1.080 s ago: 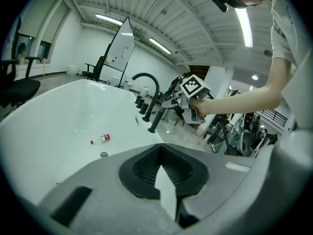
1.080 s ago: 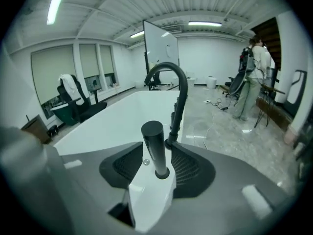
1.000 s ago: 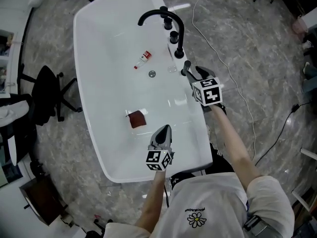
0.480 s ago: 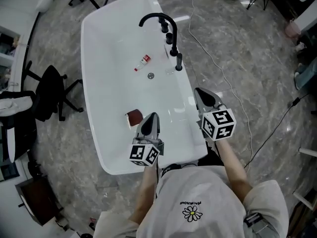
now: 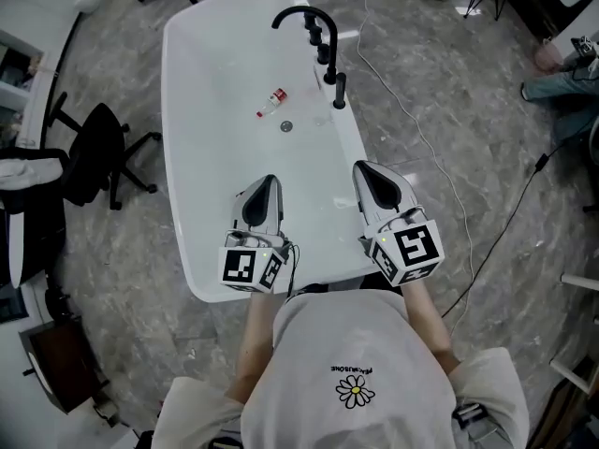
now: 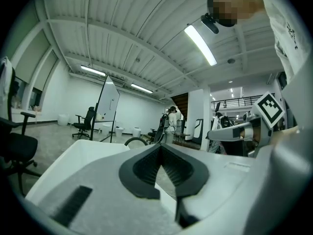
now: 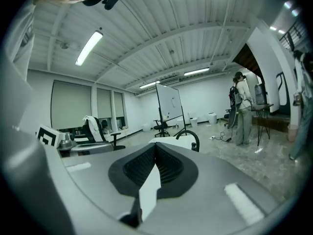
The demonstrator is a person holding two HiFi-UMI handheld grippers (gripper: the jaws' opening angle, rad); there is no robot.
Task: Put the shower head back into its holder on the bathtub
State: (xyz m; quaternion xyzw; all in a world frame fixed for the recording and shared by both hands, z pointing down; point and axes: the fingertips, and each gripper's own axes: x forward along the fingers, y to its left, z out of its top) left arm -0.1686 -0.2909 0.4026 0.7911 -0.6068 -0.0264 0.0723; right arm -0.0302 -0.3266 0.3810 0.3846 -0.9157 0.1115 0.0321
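The white bathtub (image 5: pixel 182 157) lies below me, with a black faucet (image 5: pixel 304 17) arching over its far right rim. The black shower head (image 5: pixel 339 90) stands upright in its holder on that rim, nothing touching it. My left gripper (image 5: pixel 265 185) hangs over the tub's near end, jaws shut and empty; in the left gripper view its gripper (image 6: pixel 160 148) points level across the room. My right gripper (image 5: pixel 365 171) hovers above the tub's near right rim, well short of the shower head, shut on nothing. The right gripper view shows the shut gripper (image 7: pixel 155 149) with the faucet (image 7: pixel 191 136) beyond.
A small red-capped bottle (image 5: pixel 272 102) and the drain (image 5: pixel 286 126) lie on the tub floor. A black office chair (image 5: pixel 94 162) stands left of the tub. A white cable (image 5: pixel 402 110) runs over the marble floor on the right. People stand far off.
Both grippers rose and drew back toward me. The right gripper left the shower head at the rim and its jaws closed. The brown item in the tub is now hidden under the left gripper.
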